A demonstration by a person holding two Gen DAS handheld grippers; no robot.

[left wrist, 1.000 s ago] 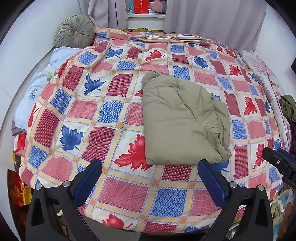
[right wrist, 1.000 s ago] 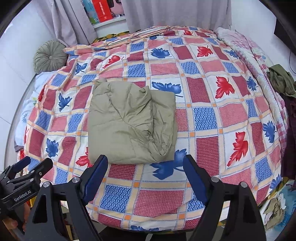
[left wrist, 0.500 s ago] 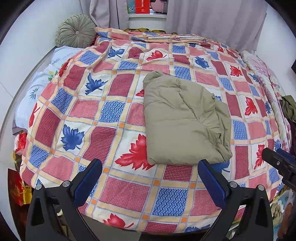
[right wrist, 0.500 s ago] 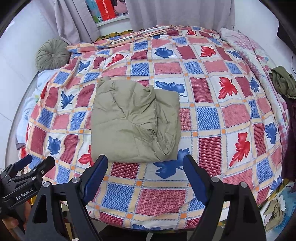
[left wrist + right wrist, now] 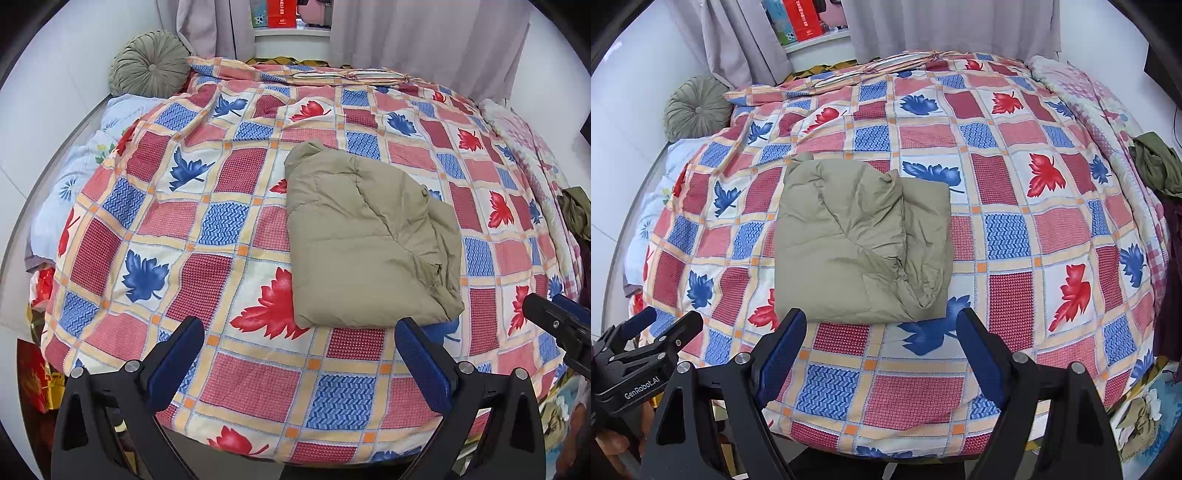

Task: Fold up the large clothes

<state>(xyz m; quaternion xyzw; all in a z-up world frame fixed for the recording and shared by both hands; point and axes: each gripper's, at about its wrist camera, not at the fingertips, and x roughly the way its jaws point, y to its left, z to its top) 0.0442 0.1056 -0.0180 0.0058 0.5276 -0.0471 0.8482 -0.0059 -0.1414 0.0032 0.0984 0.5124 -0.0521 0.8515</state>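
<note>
A khaki padded garment [image 5: 365, 243] [image 5: 857, 240] lies folded into a rough rectangle on the bed's patchwork quilt [image 5: 207, 229] [image 5: 1015, 229]. My left gripper [image 5: 299, 354] hovers open over the quilt's near edge, short of the garment, nothing between its blue pads. My right gripper [image 5: 881, 343] is open too, just in front of the garment's near hem and not touching it. Each gripper shows at the edge of the other's view: the right one [image 5: 557, 328], the left one [image 5: 646, 332].
A round green cushion [image 5: 149, 64] [image 5: 696, 107] sits at the bed's far left by grey curtains [image 5: 424, 40]. A pale floral blanket [image 5: 77, 177] lies along the left side. An olive cloth [image 5: 1156, 166] hangs off the right edge. Clutter lies on the floor at both near corners.
</note>
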